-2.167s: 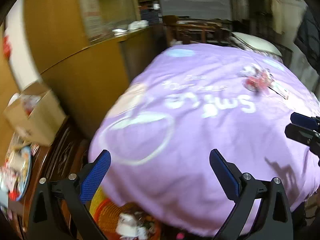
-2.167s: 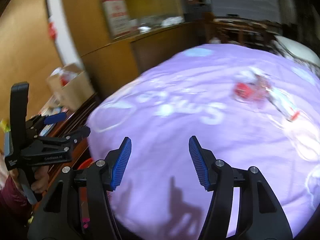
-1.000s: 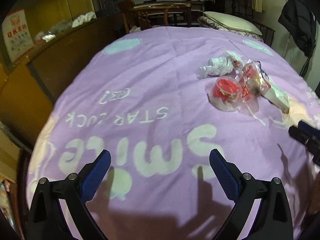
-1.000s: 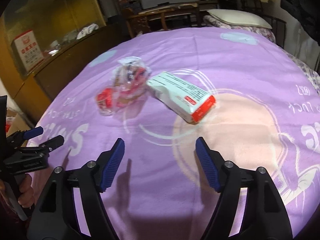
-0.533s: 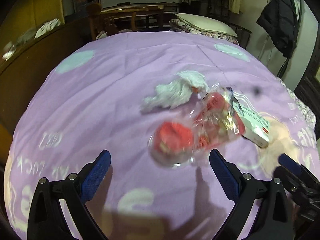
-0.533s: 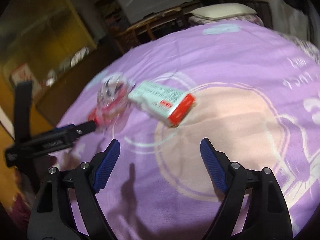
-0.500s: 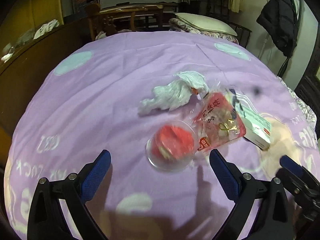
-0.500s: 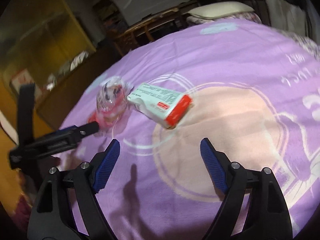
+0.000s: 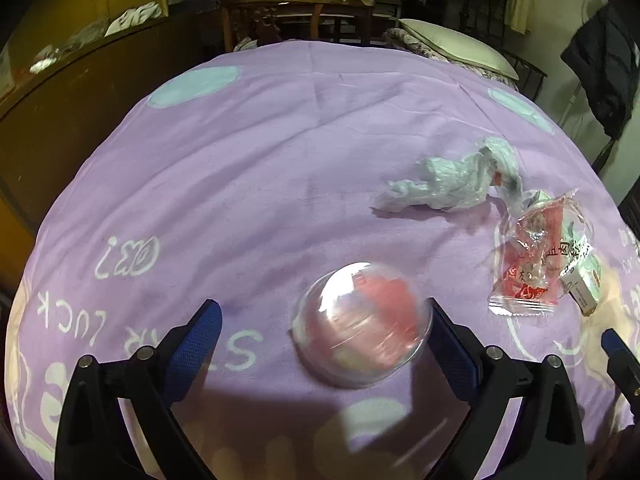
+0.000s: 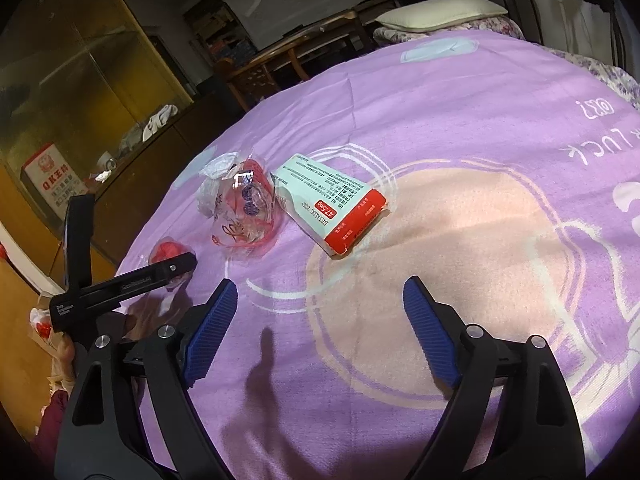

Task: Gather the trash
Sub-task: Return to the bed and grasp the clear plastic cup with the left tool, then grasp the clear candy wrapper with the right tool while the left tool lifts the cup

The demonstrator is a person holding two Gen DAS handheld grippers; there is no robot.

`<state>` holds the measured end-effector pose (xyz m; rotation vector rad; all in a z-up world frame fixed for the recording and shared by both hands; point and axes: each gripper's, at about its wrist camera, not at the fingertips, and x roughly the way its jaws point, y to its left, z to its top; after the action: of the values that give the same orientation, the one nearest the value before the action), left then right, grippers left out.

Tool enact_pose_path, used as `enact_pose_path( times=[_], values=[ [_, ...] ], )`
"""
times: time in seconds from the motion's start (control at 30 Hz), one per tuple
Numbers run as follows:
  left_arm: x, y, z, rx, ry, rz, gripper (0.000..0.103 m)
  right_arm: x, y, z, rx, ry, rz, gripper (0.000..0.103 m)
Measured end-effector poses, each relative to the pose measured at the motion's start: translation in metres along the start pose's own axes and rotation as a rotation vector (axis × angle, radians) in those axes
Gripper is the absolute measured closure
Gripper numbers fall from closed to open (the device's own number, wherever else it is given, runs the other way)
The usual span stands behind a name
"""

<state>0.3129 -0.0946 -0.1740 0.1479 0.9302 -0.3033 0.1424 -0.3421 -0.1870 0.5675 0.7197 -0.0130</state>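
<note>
Clear domed cup holds red contents, between the open left tool; right tool open, just widened, empty; medicine box lettering legible only in right view

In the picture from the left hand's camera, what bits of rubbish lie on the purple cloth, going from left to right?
Round clear plastic tub with red inside → crumpled white plastic bag → clear and red snack wrapper → small cardboard box, partly hidden under the wrapper.
</note>
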Motion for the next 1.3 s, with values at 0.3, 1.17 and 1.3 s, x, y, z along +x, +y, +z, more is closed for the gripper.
enact_pose_path(
  times=[0.3, 1.17, 1.3],
  values=[
    [-0.009, 0.009, -0.010, -0.048, -0.059, 0.002, 0.046, 0.003, 0.005, 0.001, -0.019, 0.007, -0.012, 0.019],
    [-0.039, 0.025, -0.029, -0.128, -0.087, -0.092, 0.046, 0.059, 0.072, 0.042, -0.150, 0.050, 0.057, 0.073],
    [-0.064, 0.042, -0.043, -0.170, -0.078, -0.088, 0.046, 0.032, 0.085, 0.038, -0.162, 0.019, 0.132, 0.073]
  ],
)
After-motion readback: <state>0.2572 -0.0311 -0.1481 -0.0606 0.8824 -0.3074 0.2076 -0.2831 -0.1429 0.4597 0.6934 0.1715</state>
